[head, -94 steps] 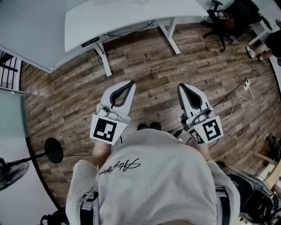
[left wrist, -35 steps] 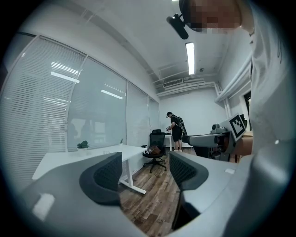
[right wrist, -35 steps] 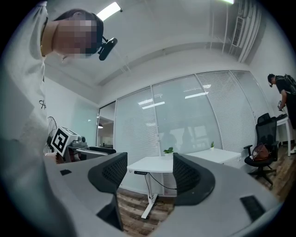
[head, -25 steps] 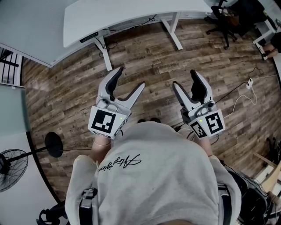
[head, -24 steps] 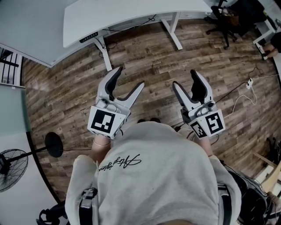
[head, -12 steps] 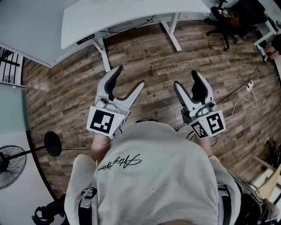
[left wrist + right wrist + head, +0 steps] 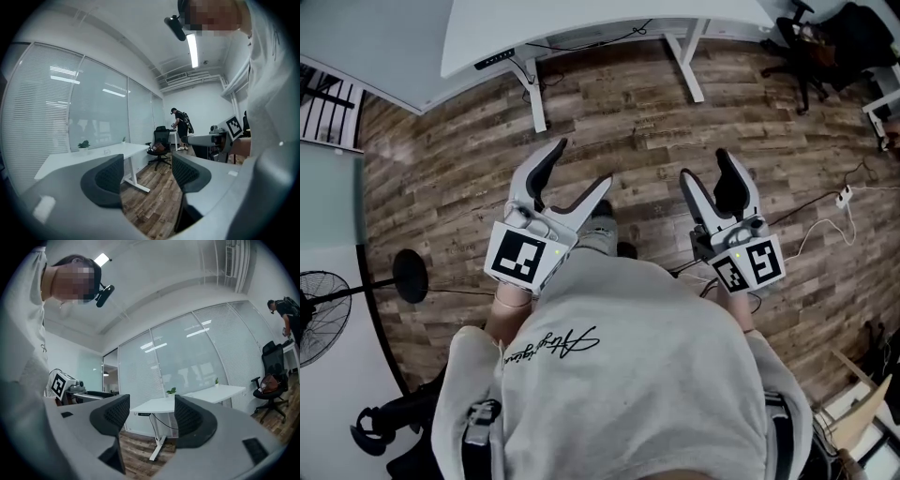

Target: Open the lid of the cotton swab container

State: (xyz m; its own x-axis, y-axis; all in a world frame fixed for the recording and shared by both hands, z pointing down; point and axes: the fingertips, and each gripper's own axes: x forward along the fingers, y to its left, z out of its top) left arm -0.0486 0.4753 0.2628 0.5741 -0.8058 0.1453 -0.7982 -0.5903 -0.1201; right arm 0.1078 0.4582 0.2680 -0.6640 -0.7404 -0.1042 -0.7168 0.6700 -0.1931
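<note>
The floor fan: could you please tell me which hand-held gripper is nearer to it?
Left. The left hand-held gripper sits right of the floor fan; the right hand-held gripper, farther right.

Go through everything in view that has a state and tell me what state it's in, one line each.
left hand-held gripper: jaws apart, nothing between them
right hand-held gripper: jaws apart, nothing between them
white desk: upright on its legs
office chair: nobody sitting in it
floor fan: standing; cannot tell if it is running
cotton swab container: not in any view
</note>
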